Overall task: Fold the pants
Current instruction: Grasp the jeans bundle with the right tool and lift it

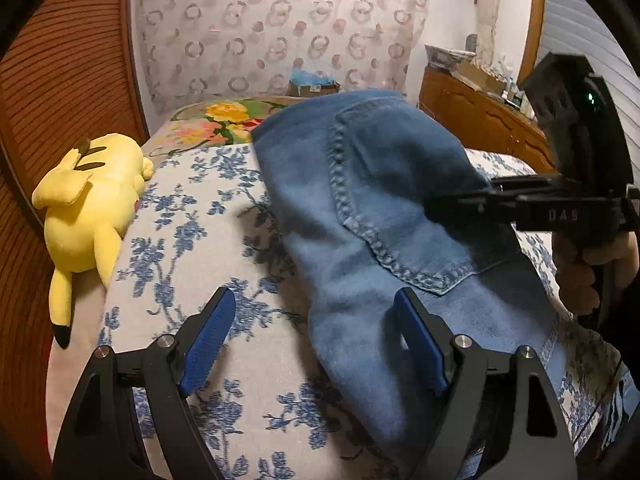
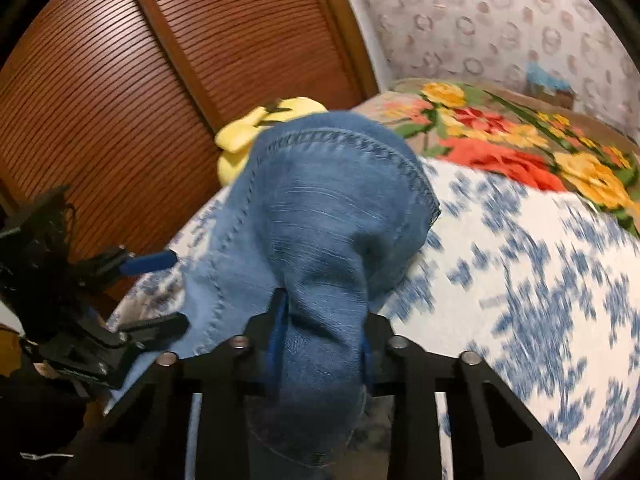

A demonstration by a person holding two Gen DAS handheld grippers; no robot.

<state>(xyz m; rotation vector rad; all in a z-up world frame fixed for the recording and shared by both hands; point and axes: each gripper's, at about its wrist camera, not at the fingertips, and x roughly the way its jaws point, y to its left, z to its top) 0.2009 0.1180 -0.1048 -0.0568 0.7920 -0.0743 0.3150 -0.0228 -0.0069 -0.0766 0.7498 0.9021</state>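
A bedroom in a home. Shown by a bed under a white cover with blue flowers, a bright flowered blanket laid at its far end, and a yellow soft toy at the edge. Backed by patterned wallpaper, brown slatted wardrobe doors and a wooden dresser cluttered with boxes and small things.

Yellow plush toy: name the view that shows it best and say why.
The left wrist view: the yellow plush toy lies in full sight at the edge of the bed. In the right wrist view only a bit of it peeks out behind the lifted jeans.
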